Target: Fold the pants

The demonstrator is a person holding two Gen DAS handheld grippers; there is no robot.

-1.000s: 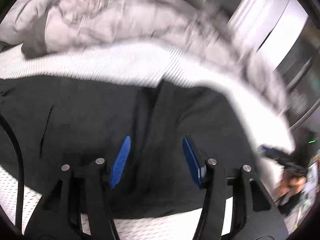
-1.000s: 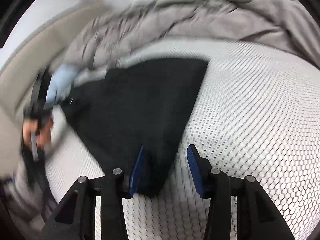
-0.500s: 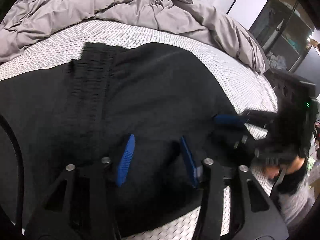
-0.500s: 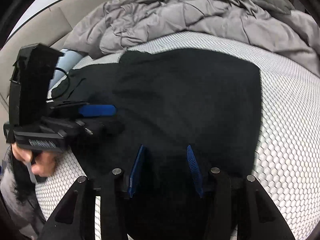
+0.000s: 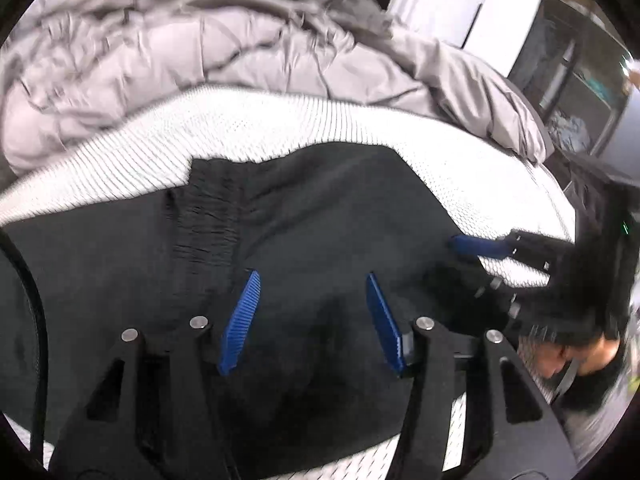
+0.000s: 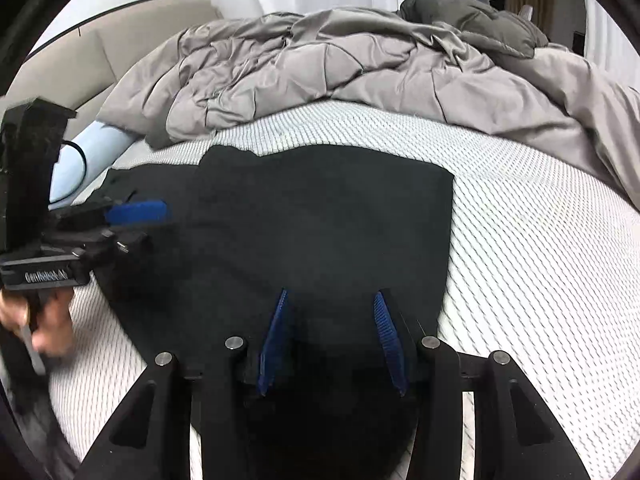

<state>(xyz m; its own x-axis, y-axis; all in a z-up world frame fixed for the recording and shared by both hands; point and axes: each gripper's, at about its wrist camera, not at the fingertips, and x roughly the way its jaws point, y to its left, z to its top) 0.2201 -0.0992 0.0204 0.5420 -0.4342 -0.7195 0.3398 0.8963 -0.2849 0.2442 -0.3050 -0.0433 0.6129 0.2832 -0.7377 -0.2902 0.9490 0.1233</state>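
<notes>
Black pants (image 5: 328, 216) lie folded flat on the white mesh mattress (image 5: 280, 120), with the gathered waistband (image 5: 208, 216) on the left. My left gripper (image 5: 312, 276) hovers over the near part of the cloth. Its jaws are opening, the blue pads are apart and nothing is pinched. In the right wrist view the pants (image 6: 320, 216) form a dark rectangle. My right gripper (image 6: 331, 294) stands open over their near edge, with cloth lying between its fingers. Each gripper shows in the other's view: the right gripper (image 5: 480, 246) and the left gripper (image 6: 136, 212).
A rumpled grey duvet (image 6: 340, 64) is piled along the far side of the mattress (image 6: 540, 260). A light blue pillow (image 6: 92, 152) lies at the left, beside a beige headboard (image 6: 80, 64). The person's hand (image 6: 48, 328) grips the left tool. Dark shelving (image 5: 568, 92) stands to the right.
A second ago the pants were a slanted flap beside the right fingers; now they lie flat and squared. Both grippers swept sideways, then held still. The left jaws narrowed, then widened again.
</notes>
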